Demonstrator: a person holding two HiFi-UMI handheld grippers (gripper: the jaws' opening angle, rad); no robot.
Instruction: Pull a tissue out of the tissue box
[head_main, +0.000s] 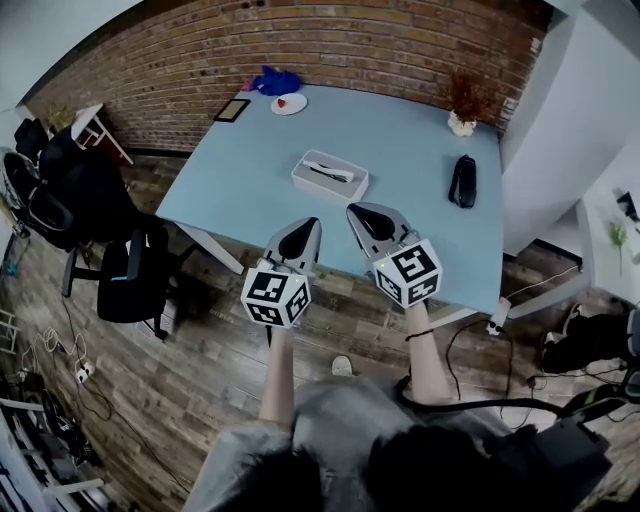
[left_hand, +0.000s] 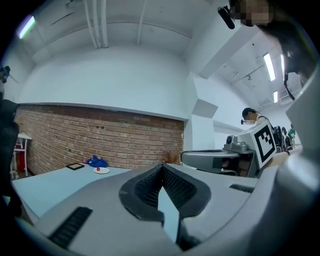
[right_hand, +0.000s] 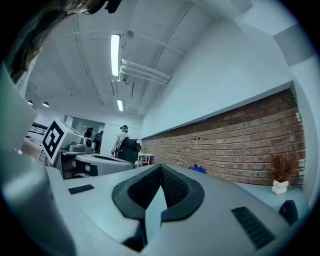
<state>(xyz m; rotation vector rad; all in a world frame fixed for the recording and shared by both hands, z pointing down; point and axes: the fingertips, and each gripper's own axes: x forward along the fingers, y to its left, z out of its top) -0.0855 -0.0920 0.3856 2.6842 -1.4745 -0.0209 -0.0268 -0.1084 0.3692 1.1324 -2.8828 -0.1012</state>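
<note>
The left tongs (head_main: 300, 238) and the right tongs (head_main: 372, 220) are both pressed together with nothing between them. They are held level, side by side, over the near edge of the blue desk (head_main: 400, 150). The white tissue box (head_main: 330, 176) lies just beyond them, mid-desk and untouched. As I judge it, nothing is done yet: the reach, the pinch and the pull all remain.

Contents of the tissue box (head_main: 322, 188) seem too small to tell.
</note>
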